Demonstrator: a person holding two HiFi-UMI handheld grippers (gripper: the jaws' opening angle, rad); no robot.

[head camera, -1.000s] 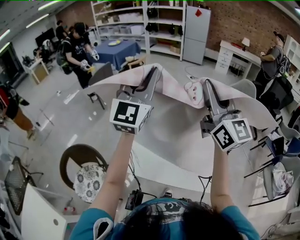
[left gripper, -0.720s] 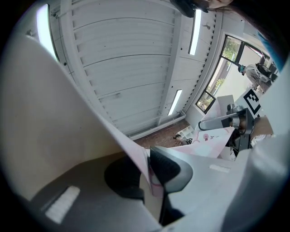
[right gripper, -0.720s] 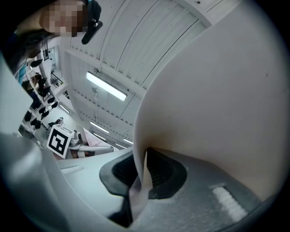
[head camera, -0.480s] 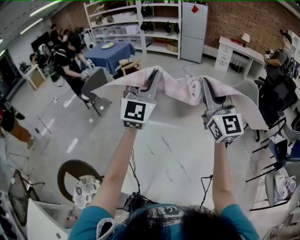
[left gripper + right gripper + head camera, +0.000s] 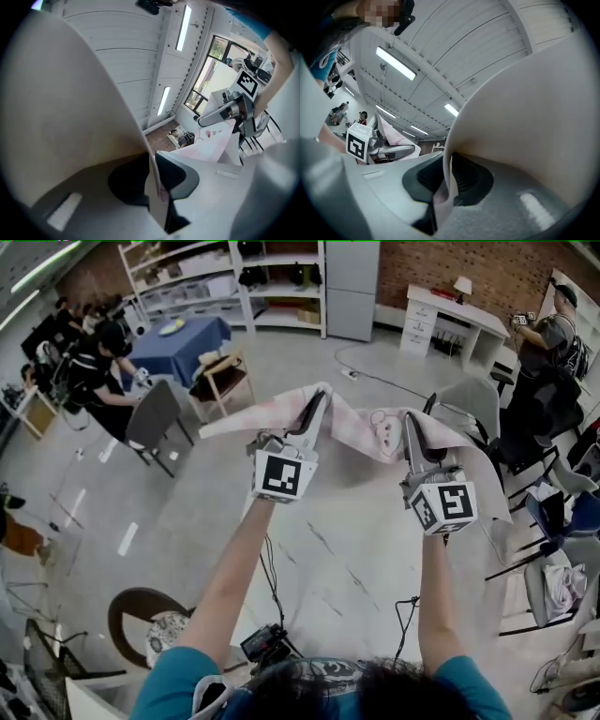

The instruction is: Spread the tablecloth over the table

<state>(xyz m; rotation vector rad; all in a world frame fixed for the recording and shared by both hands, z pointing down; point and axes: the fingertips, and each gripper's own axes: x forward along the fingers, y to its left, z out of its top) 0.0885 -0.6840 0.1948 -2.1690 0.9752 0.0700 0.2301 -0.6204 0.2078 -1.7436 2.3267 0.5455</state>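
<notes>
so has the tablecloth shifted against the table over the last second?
Yes. The tablecloth, held by the left gripper and right gripper, has swung away from the person: the table it covered earlier now shows bare marble.

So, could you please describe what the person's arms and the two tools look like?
Both the left tool and right tool have grey, tapering jaws and a white cube with black square markers. Black cables trail below. The person wears short teal sleeves.

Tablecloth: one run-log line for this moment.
left gripper: jaws shut on tablecloth | right gripper: jaws shut on tablecloth | tablecloth: held up, unspread | table: mostly uncovered
</notes>
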